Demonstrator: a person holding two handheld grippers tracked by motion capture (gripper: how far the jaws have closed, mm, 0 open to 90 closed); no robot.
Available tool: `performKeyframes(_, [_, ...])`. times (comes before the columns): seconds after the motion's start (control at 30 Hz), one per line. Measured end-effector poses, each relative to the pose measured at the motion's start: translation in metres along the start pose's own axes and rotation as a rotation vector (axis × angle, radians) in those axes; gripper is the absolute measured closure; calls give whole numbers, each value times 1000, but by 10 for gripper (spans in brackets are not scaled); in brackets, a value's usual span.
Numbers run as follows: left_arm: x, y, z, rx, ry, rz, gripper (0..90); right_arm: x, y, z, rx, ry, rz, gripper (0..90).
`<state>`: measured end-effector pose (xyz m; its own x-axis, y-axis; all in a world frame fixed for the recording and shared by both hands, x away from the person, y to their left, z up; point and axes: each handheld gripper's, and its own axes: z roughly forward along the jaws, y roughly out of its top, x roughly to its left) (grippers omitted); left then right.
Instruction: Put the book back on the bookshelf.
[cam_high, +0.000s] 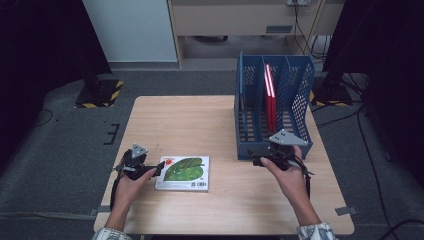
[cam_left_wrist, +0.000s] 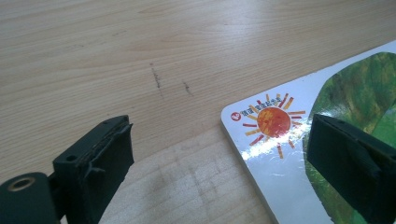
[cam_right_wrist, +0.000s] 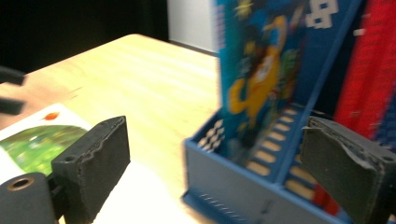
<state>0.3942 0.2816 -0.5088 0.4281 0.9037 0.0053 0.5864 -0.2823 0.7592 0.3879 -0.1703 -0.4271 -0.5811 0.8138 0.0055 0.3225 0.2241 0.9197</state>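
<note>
Right tool (cam_right_wrist: 215, 172) gapes beside blue rack (cam_high: 300, 75) holding red book (cam_high: 270, 100).

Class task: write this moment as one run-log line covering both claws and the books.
left claw: open at leaf book corner | right claw: open, empty, by blue rack | red book: upright in rack | table: wood

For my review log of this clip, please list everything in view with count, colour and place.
Table: one, light wood, centre.
File rack: one, blue, perforated, table's far right.
Red book: one, upright in the rack's middle slot.
Blue picture book: one, upright in a rack slot, in the right gripper view.
Leaf book: one, white cover with green leaf, flat near the front edge.
Left gripper: black, open, at the leaf book's left corner.
Right gripper: black, open, before the rack.
</note>
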Motion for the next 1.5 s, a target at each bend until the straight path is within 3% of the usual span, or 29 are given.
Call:
performKeyframes(0.33, [-2,1,0,4,-5,6,65,30,-12,10,28,68,-36,91])
performKeyframes(0.4, [-4,0,-1,7,-5,12,70,42,-15,16,41,89,-58,97])
performKeyframes(0.93, [-18,-5,-10,8,-40,25,99,87,-36,37,112,155,-100,128])
performKeyframes(1.27, [-20,-7,-6,31,-70,31,109,108,-51,60,171,214,-112,164])
performKeyframes(1.5, [-21,-8,-1,51,-82,38,84,113,-58,70,205,229,-109,147])
